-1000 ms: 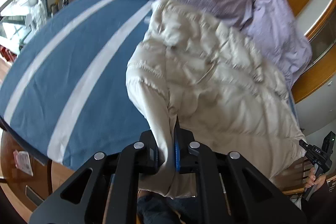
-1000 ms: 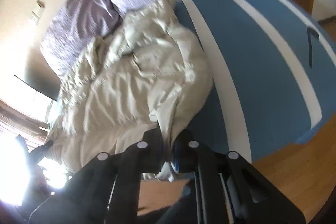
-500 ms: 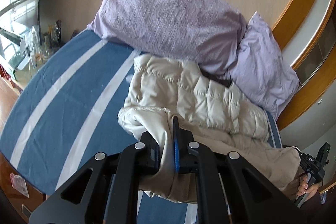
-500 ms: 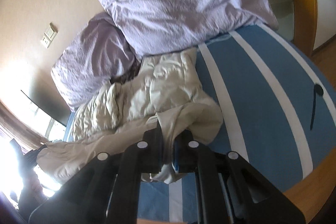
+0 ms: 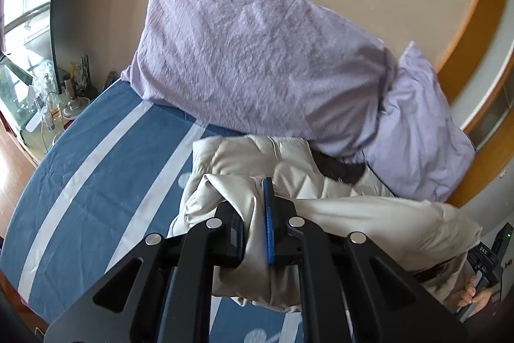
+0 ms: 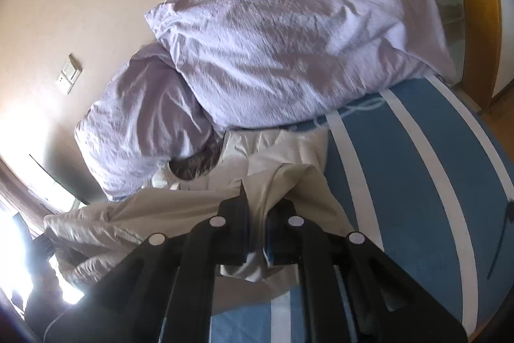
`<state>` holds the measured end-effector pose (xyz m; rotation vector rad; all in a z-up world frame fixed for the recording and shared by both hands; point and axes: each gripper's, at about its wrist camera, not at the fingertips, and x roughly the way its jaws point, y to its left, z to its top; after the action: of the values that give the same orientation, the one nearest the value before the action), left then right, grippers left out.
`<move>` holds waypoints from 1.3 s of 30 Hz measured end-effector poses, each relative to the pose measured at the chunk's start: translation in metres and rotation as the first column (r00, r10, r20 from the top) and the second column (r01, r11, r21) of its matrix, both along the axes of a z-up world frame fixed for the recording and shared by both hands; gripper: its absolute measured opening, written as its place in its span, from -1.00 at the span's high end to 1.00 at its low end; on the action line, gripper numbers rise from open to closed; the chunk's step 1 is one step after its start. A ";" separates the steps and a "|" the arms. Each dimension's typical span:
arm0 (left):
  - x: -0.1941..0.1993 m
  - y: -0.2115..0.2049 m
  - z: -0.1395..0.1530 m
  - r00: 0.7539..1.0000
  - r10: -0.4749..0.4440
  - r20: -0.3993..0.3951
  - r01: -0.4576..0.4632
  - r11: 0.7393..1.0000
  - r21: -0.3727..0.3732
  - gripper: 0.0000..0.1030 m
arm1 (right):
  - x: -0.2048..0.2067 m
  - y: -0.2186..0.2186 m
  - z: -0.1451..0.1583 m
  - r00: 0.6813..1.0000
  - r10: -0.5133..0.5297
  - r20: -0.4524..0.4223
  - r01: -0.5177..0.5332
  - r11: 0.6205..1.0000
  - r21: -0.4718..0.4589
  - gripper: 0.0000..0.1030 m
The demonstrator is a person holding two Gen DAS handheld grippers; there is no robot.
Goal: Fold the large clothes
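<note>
A cream quilted puffer jacket lies on the blue bed with white stripes, its collar end against the pillows. My left gripper is shut on the jacket's lower hem at one corner and holds it above the bed. My right gripper is shut on the hem's other corner, with the jacket stretched between the two and doubled over its upper half. The right gripper also shows at the far right of the left wrist view.
Two lilac pillows lean on the beige wall at the head of the bed. A side table with bottles and glassware stands at the left. A wooden frame and wood floor border the bed's right side.
Both grippers have carried the hem forward toward the pillows, folding the jacket's lower half over its upper half. The view has tipped up from the spread jacket to the pillows and wall.
</note>
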<state>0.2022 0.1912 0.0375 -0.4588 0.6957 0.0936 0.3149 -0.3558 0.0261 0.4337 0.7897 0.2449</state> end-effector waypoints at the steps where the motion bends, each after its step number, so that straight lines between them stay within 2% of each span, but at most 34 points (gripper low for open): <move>1: 0.010 0.001 0.000 1.000 0.011 -0.007 -0.011 1.000 0.002 0.83 | 0.008 0.001 0.000 1.000 0.001 0.000 -0.001 1.000 -0.001 0.84; 10: 0.075 0.000 -0.001 0.995 0.079 -0.053 -0.079 0.997 0.006 0.83 | 0.084 0.007 -0.010 0.999 -0.002 -0.038 0.001 1.000 -0.024 0.83; 15: 0.106 -0.005 -0.011 0.990 0.103 -0.100 -0.101 0.994 0.032 0.83 | 0.117 0.008 -0.028 0.996 -0.010 -0.092 0.008 1.000 -0.024 0.83; 25: 0.155 -0.004 -0.052 0.962 0.153 -0.228 -0.144 0.988 0.055 0.82 | 0.163 0.014 -0.078 0.971 -0.025 -0.237 0.019 0.999 -0.029 0.79; 33: 0.182 0.001 -0.080 0.934 0.180 -0.308 -0.183 0.983 0.022 0.72 | 0.190 0.014 -0.107 0.946 -0.040 -0.322 0.049 0.999 0.019 0.76; 35: 0.190 0.000 -0.085 0.927 0.184 -0.325 -0.187 0.982 0.024 0.61 | 0.193 0.016 -0.112 0.941 -0.041 -0.335 0.049 0.999 0.016 0.72; 36: 0.194 -0.001 -0.087 0.924 0.184 -0.334 -0.187 0.982 0.025 0.56 | 0.195 0.016 -0.113 0.939 -0.037 -0.341 0.050 0.998 0.029 0.64; 38: 0.199 -0.003 -0.088 0.924 0.174 -0.342 -0.179 0.984 0.018 0.28 | 0.194 0.012 -0.113 0.937 -0.032 -0.349 0.061 0.996 0.072 0.50; 39: 0.201 -0.003 -0.088 0.925 0.167 -0.342 -0.173 0.985 0.012 0.20 | 0.194 0.009 -0.112 0.937 -0.031 -0.349 0.068 0.993 0.095 0.39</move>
<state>0.4028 0.1879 -0.0501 -0.5259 0.9983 0.3373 0.5084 -0.3467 -0.0860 0.6064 1.1147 0.1646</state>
